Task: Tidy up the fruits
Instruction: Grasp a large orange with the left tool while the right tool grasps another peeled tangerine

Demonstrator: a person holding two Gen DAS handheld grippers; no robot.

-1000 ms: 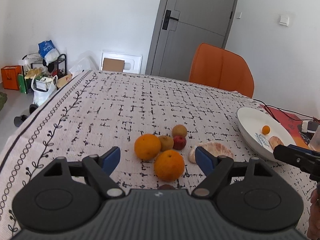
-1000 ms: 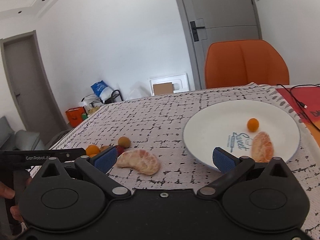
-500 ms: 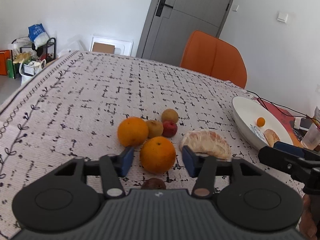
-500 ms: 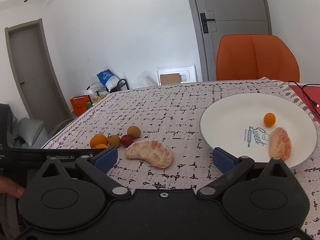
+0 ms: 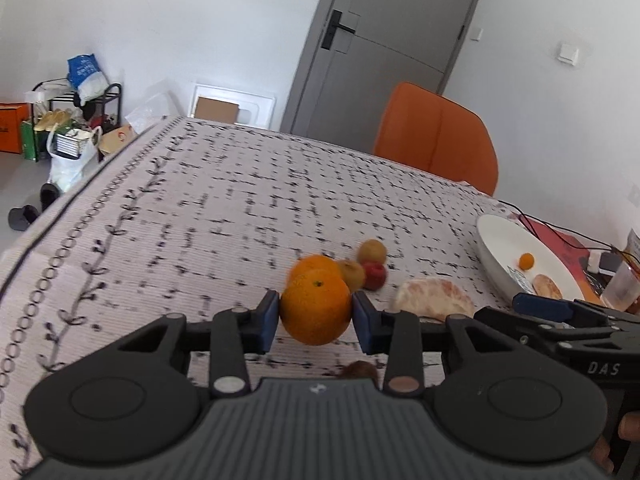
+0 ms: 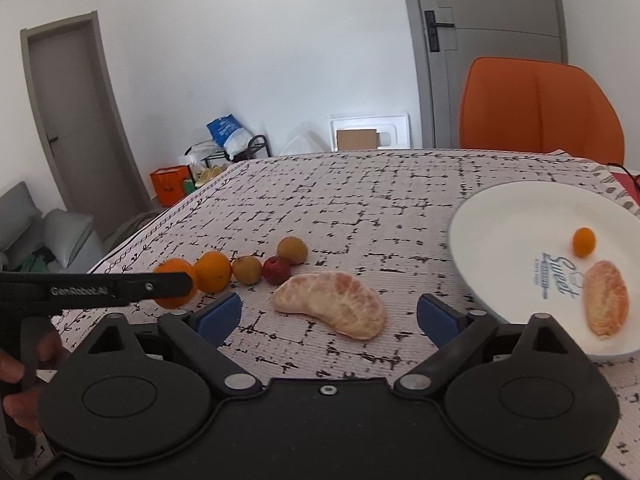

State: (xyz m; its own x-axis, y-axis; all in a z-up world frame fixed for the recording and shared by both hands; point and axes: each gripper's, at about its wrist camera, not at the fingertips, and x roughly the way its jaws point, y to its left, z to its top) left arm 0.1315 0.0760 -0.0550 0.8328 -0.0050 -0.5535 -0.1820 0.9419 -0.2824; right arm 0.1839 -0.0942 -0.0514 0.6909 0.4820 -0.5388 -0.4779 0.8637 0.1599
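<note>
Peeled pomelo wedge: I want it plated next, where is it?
The pomelo wedge lies on the tablecloth, between the open right gripper fingers, left of the plate.

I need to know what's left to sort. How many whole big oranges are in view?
2. One orange is clamped in the left gripper; the second orange sits on the tablecloth just behind it, beside the small brown fruit. None seems hidden.
</note>
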